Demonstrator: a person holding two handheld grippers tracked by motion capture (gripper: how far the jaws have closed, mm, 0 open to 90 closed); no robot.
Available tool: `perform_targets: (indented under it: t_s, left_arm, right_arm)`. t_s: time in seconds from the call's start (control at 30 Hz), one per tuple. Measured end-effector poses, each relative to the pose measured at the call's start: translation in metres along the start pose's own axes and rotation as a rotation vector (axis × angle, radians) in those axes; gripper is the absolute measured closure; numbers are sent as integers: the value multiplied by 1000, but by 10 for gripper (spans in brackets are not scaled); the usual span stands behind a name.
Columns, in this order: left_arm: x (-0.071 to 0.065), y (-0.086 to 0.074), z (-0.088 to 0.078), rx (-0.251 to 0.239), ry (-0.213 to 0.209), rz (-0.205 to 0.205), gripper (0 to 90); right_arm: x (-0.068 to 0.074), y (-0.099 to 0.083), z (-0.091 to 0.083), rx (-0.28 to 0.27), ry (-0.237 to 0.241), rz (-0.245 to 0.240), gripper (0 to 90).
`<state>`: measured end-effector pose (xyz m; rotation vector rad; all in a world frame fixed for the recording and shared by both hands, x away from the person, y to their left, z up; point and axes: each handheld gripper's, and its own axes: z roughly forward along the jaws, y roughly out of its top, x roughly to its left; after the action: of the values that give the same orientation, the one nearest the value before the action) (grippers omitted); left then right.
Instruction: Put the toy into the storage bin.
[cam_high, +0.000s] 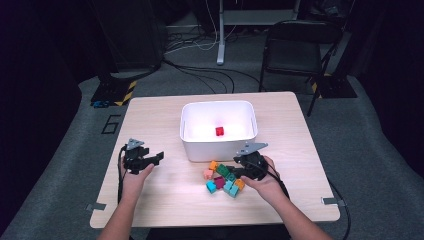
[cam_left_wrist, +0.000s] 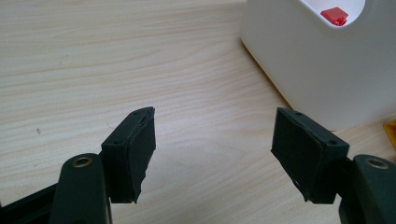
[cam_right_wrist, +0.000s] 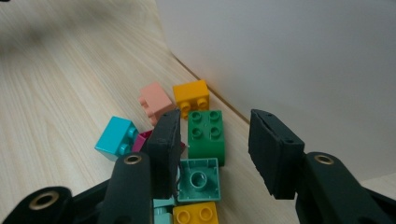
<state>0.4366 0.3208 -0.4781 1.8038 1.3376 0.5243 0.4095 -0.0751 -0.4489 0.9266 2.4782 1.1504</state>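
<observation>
Right gripper view: right claw (cam_right_wrist: 215, 154) apart around a green brick (cam_right_wrist: 206, 135), pads not touching; left claw (cam_left_wrist: 215, 156) apart over bare table (cam_left_wrist: 93, 70).

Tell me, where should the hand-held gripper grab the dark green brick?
Probably by the two long flat sides of the dark green brick, coming straight down from above. It lies studs up, so those sides are smooth and parallel. The right hand-held gripper already hangs over it, pads apart. One side is crowded by the magenta brick, so go gently.
</observation>
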Motion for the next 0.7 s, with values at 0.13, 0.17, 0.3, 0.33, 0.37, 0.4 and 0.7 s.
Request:
perform_targets:
  t_s: [0.13,0.17,0.3,0.33,0.37,0.4,0.7]
  left_arm:
    - [0,0,0,0,0,0,300]
    - [0,0,0,1,-1,0,300]
    - [0,0,0,0,1,0,300]
    - [0,0,0,0,2,0,300]
    - [0,0,0,0,2,0,300]
    - [0,0,0,2,0,0,300]
    - [0,0,0,-1,3,1,300]
  right_arm:
    - [0,-7,5,9,-1,0,539]
    - [-1,-7,6,10,-1,-4,539]
    - [0,-13,11,12,-4,0,538]
    - [-1,-15,13,16,-4,-6,539]
    - [-1,-16,14,19,-5,-2,539]
    - [-1,-18,16,21,-6,-6,540]
    - [-2,-28,28,53,-17,-10,555]
